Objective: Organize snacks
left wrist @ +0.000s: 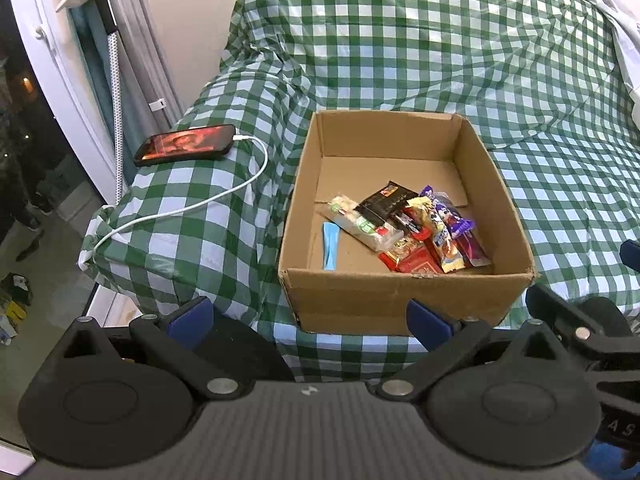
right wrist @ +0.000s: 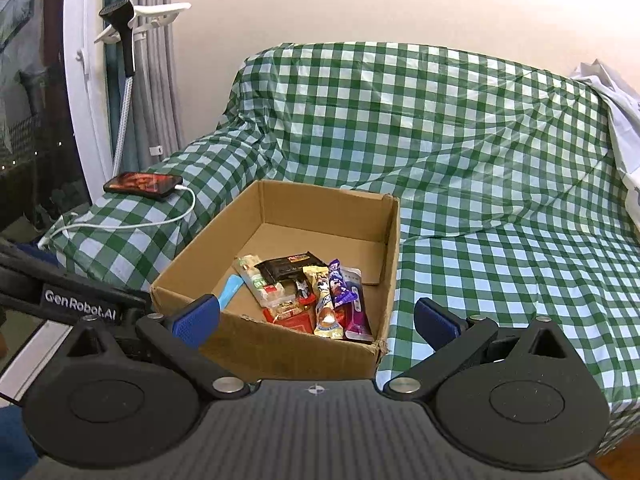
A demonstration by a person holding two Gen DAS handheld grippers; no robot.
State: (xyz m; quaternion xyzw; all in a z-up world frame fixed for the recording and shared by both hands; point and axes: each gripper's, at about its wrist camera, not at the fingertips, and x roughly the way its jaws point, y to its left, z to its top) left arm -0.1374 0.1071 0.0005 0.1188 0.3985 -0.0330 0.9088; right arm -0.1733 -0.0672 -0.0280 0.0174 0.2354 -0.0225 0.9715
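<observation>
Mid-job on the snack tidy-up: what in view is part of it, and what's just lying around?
Part of the job:
cardboard box
snack packets piled inside it
blue packet on the box floor

Just lying about:
phone on the armrest
white cable plugged into it
checked cover

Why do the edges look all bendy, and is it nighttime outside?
Left wrist view: the fisheye lens bends the door frame at the edge, and the glass shows dark with small lights, so likely night. Right wrist view: the sofa cover curves too; the box and snacks look sharp under even indoor light.
</observation>
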